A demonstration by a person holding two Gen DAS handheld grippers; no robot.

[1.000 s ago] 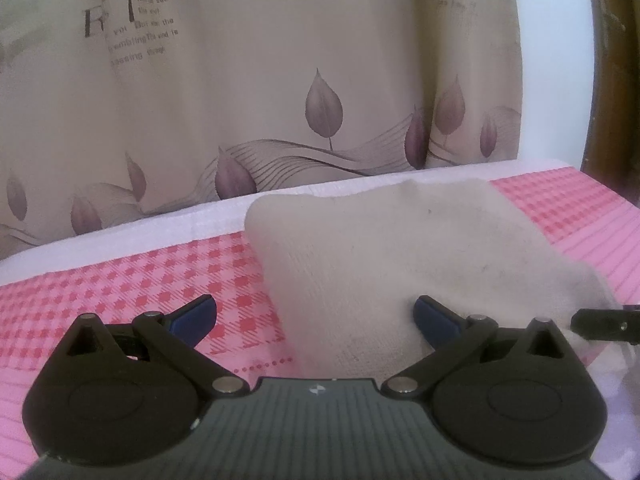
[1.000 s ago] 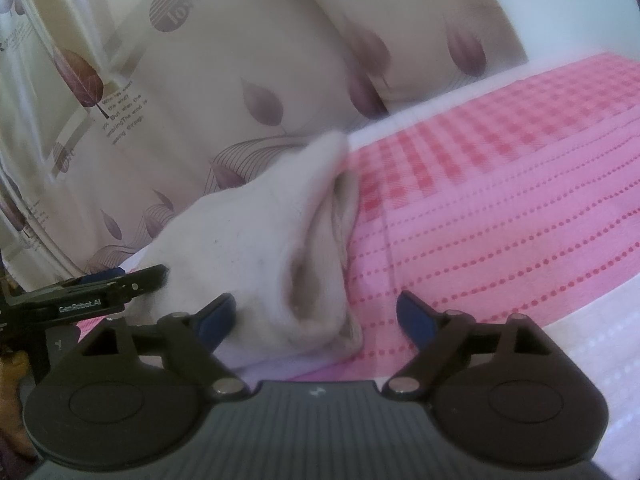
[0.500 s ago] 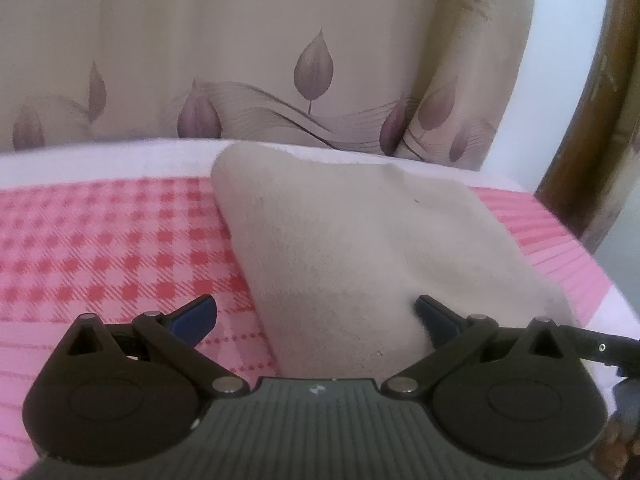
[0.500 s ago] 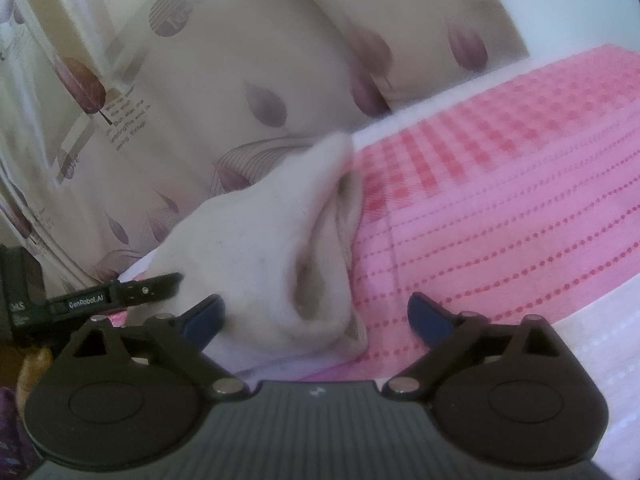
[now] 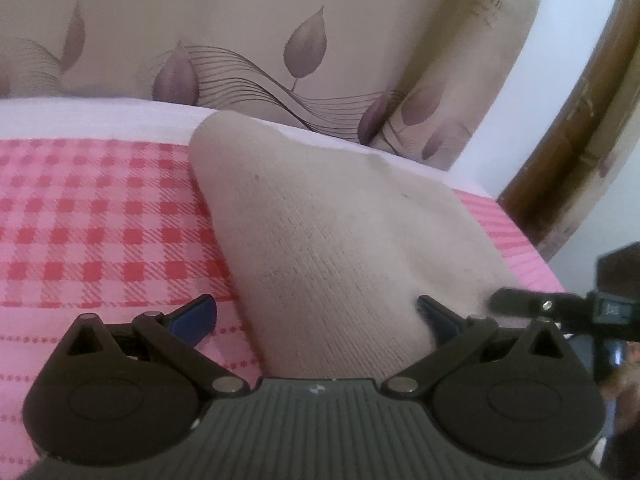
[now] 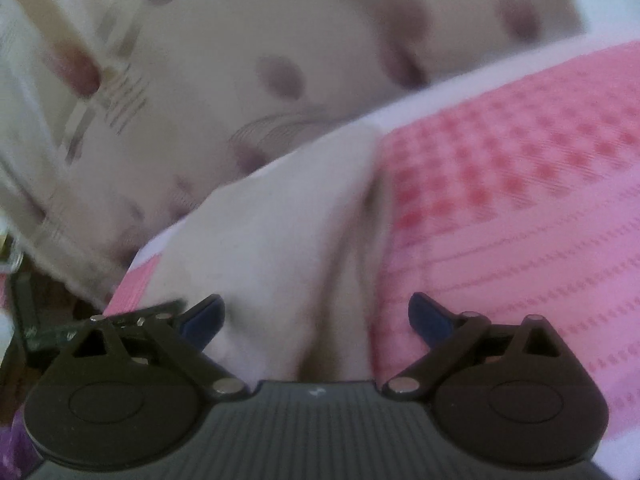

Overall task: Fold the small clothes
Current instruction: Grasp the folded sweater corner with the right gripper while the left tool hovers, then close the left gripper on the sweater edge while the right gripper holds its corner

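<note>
A cream knitted cloth [image 5: 340, 240] lies folded on the pink checked bedsheet [image 5: 100, 220], with its layered edge turned toward the right wrist view. My left gripper [image 5: 316, 316] is open and the cloth's near end lies between its jaws. Only its right fingertip [image 5: 434, 314] touches the fabric. One finger of the right gripper [image 5: 520, 305] reaches in at the cloth's right edge. In the blurred right wrist view the right gripper [image 6: 316, 320] stands wide open over the near end of the cloth [image 6: 280, 232]. The left gripper [image 6: 152, 314] shows as a dark bar at the left.
A beige curtain [image 5: 280, 40] with purple leaves hangs close behind the bed. A brown wooden frame [image 5: 580, 120] and a white wall stand at the right. The bed edge drops off at the lower left of the right wrist view. Pink sheet [image 6: 520, 200] spreads to the right of the cloth.
Both grippers have come closer to the cloth's near end. The left view swung and rolled. The right gripper's jaws spread slightly wider, and its picture is now smeared by motion.
</note>
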